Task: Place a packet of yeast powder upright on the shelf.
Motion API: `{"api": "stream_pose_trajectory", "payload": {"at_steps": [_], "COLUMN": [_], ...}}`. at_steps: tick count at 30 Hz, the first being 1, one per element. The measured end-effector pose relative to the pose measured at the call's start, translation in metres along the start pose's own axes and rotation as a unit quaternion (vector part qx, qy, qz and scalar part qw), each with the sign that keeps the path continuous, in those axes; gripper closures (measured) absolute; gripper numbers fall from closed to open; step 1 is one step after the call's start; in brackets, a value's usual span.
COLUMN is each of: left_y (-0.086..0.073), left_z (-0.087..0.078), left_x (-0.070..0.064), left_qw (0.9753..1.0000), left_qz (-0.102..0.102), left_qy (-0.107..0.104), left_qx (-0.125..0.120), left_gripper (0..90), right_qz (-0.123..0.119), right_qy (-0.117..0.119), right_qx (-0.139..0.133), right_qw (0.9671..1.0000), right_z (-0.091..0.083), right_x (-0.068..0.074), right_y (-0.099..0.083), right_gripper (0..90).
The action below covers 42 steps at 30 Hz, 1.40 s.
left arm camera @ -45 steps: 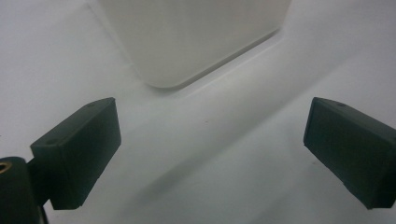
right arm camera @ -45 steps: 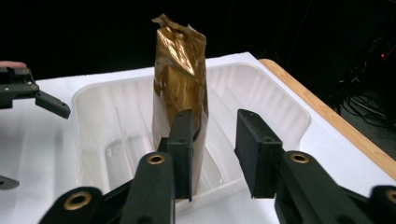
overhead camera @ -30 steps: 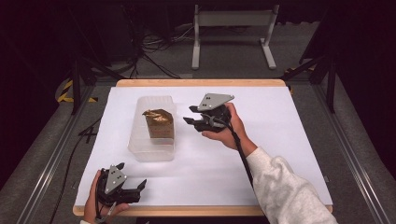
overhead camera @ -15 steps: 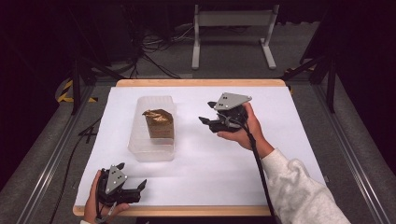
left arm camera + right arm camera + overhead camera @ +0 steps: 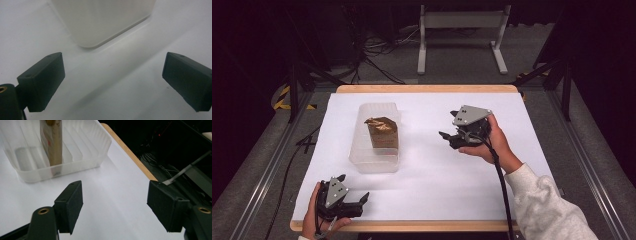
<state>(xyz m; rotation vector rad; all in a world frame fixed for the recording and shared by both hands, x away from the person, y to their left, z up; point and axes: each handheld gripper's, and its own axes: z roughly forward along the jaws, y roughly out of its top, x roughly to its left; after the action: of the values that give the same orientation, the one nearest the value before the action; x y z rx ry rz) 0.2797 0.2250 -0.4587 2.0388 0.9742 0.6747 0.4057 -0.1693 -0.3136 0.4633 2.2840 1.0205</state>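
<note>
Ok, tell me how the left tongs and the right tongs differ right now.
The left tongs sit low at the table's near edge, just in front of the clear plastic bin; the right tongs are held farther back, right of the bin. The left tongs point toward the table's right side, the right tongs toward the bin and its brown packet. Both are open and hold nothing.

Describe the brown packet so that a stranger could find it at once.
On the white table, left of centre, sits a clear plastic bin. The brown packet stands upright inside it, the only coloured thing there, its gold top crumpled.
</note>
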Motion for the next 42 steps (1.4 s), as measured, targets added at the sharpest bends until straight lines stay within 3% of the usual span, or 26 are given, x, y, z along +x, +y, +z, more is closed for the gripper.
{"api": "stream_pose_trajectory", "payload": {"at_steps": [8,14,24,31,40,42], "left_y": [0.000,0.001,0.002,0.004,0.004,0.004], "left_z": [0.001,0.001,0.003,0.005,0.006,0.006], "left_x": [0.000,-0.001,-0.001,0.000,0.000,0.000], "left_qw": [1.0000,1.0000,1.0000,1.0000,1.0000,1.0000], "left_qz": [0.001,0.003,0.001,0.003,0.001,0.001], "left_qy": [-0.001,-0.001,-0.001,-0.004,-0.004,-0.004], "left_qx": [0.001,0.003,-0.003,0.000,0.001,0.001], "left_gripper": [5.2,5.1,5.1,5.0,5.0,5.0], "right_qz": [0.009,0.030,0.046,0.059,0.068,0.072], "right_qy": [-0.021,-0.032,-0.055,-0.058,-0.076,-0.087], "right_qx": [0.008,0.003,0.021,0.011,0.022,0.015], "right_qw": [0.9997,0.9990,0.9972,0.9965,0.9945,0.9935], "right_z": [-0.014,-0.025,-0.040,-0.051,-0.063,-0.067], "right_x": [-0.002,-0.007,-0.011,-0.009,-0.003,-0.002], "right_y": [-0.020,-0.037,-0.071,-0.098,-0.131,-0.139], "right_gripper": [18.2,13.7,12.0,11.4,10.4,11.1]}}
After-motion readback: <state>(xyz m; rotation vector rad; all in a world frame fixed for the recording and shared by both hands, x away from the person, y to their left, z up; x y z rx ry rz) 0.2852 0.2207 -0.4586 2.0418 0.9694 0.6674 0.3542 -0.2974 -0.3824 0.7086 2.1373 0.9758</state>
